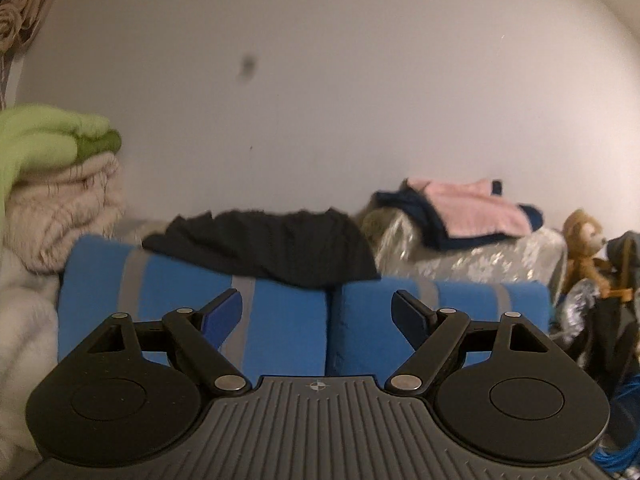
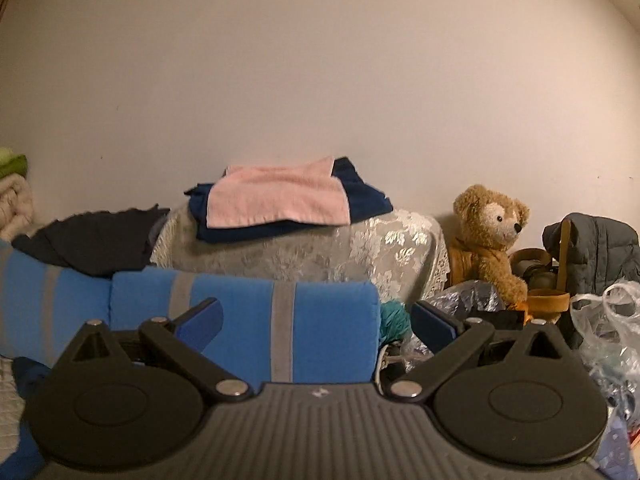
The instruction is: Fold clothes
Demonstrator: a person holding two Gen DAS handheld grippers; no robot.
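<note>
A black garment [image 1: 264,244] lies crumpled on top of blue cushions [image 1: 280,320] with grey stripes; it also shows at the left of the right wrist view [image 2: 96,244]. A folded pink cloth [image 2: 276,198] rests on a folded navy cloth [image 2: 368,196] atop a lace-covered mound [image 2: 320,256]; the same pink cloth [image 1: 476,204] shows at the right of the left wrist view. My left gripper [image 1: 318,312] is open and empty in front of the cushions. My right gripper [image 2: 316,320] is open and empty before a blue cushion [image 2: 240,320].
A stack of folded green and beige blankets [image 1: 56,184] stands at far left. A teddy bear [image 2: 490,236], a grey jacket [image 2: 596,248] and plastic bags [image 2: 608,332] crowd the right. A plain wall [image 2: 320,80] is behind.
</note>
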